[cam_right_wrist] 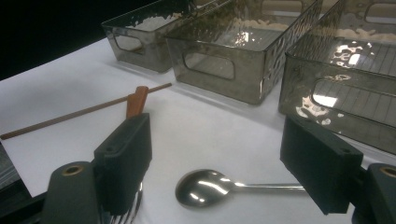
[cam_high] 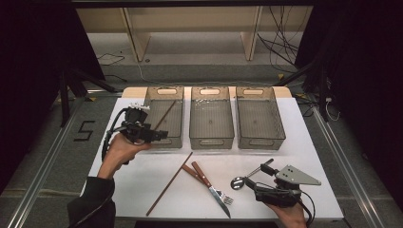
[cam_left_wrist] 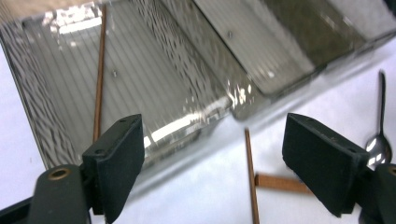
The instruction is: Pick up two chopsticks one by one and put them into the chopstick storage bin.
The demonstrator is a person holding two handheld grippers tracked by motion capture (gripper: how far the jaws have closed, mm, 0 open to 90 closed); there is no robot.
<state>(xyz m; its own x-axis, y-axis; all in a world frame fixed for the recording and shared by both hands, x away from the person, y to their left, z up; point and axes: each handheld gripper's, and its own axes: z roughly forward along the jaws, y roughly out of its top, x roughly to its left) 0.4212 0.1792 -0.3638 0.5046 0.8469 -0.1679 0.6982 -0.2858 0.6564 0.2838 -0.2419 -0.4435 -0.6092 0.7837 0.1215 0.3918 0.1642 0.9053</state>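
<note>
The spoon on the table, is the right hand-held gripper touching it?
Apart. In the right gripper view the spoon lies on the white table between the right hand-held gripper jaws, open, with clear gaps on both sides.

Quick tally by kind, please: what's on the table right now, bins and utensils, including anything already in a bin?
Clear smoky plastic bins: 3
Thin brown wooden chopsticks: 2, one in the left bin, one on the table
Wooden-handled knife: 1
Wooden-handled fork: 1
Shiny metal spoon: 1
Total: 8
</note>
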